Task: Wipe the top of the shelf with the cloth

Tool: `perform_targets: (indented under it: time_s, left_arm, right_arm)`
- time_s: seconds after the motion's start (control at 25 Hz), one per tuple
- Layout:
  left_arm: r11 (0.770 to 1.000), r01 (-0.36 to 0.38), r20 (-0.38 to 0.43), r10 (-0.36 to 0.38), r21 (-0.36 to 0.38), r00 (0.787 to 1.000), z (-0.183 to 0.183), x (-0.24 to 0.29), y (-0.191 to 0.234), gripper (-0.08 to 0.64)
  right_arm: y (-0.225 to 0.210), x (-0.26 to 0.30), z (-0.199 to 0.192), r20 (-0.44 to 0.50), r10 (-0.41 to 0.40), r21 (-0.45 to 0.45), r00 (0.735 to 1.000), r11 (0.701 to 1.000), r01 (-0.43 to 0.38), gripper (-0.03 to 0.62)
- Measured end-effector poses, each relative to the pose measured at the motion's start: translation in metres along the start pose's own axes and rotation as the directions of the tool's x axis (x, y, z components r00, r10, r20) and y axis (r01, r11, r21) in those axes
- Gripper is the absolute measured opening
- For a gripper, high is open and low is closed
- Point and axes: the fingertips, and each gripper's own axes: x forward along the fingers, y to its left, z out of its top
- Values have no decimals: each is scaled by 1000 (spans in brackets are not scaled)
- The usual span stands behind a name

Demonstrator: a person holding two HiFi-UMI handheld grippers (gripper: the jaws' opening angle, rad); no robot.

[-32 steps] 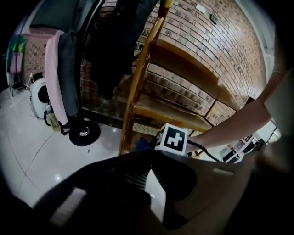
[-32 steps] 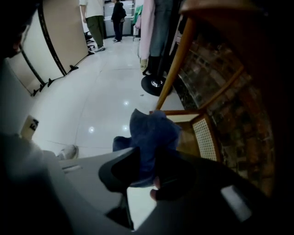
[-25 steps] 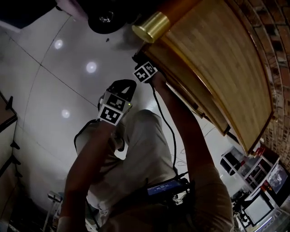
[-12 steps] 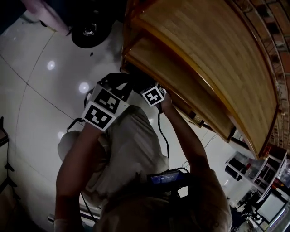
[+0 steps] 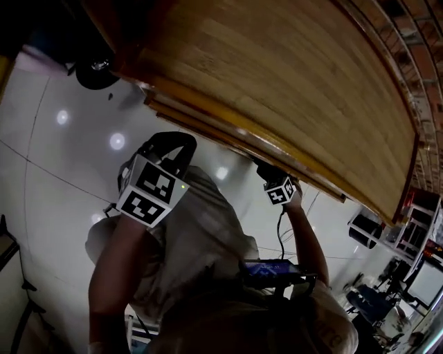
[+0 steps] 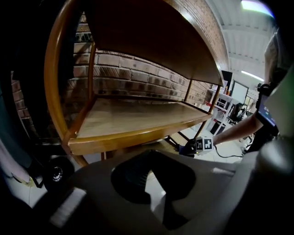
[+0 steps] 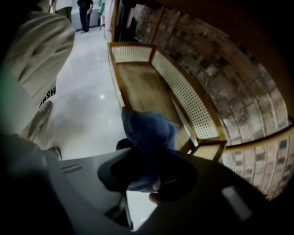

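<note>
so the right gripper [image 7: 146, 176] pinches the blue cloth [image 7: 148, 131] by the wooden shelf [image 5: 291, 90] front edge, while the left gripper [image 6: 151, 179] has its fingers apart and empty

My head view is dim overall. The glossy white floor [image 5: 55, 173] throws back round light spots near ten o'clock, and the shelf top [image 5: 277, 90] shows warm brown. Both gripper views bend hard at the edges and their corners go black. A ceiling lamp [image 6: 257, 5] glares between one and two o'clock in the left gripper view. The blue cloth [image 7: 147, 133] looks soft and blurred.
</note>
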Motion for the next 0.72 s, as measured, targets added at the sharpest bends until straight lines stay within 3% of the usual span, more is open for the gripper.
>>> perform_targets:
  time_s: [0.16,0.36,0.52,0.64,0.72]
  left_arm:
    - [1000,7,-21,-7,-2,1000,-6,6,-16,5]
    - [998,39,-10,-39,42,999,-4,9,-37,5]
    - [995,22,49,-27,100,998,7,-11,-35,5]
    - [996,-8,102,-1,88,995,16,-22,-28,5]
    - [998,-30,89,25,53,996,9,-11,-22,5]
  right_arm:
    - [4,5,7,-48,49,-14,998,999,-49,118]
    - [1,-1,3,27,4,-11,1000,1000,-4,118]
    - [-18,-4,-45,37,-65,7,997,998,64,118]
    - [-38,-5,-101,-28,-126,2,992,992,126,117]
    - [-45,-4,-116,-51,-128,5,990,992,129,115]
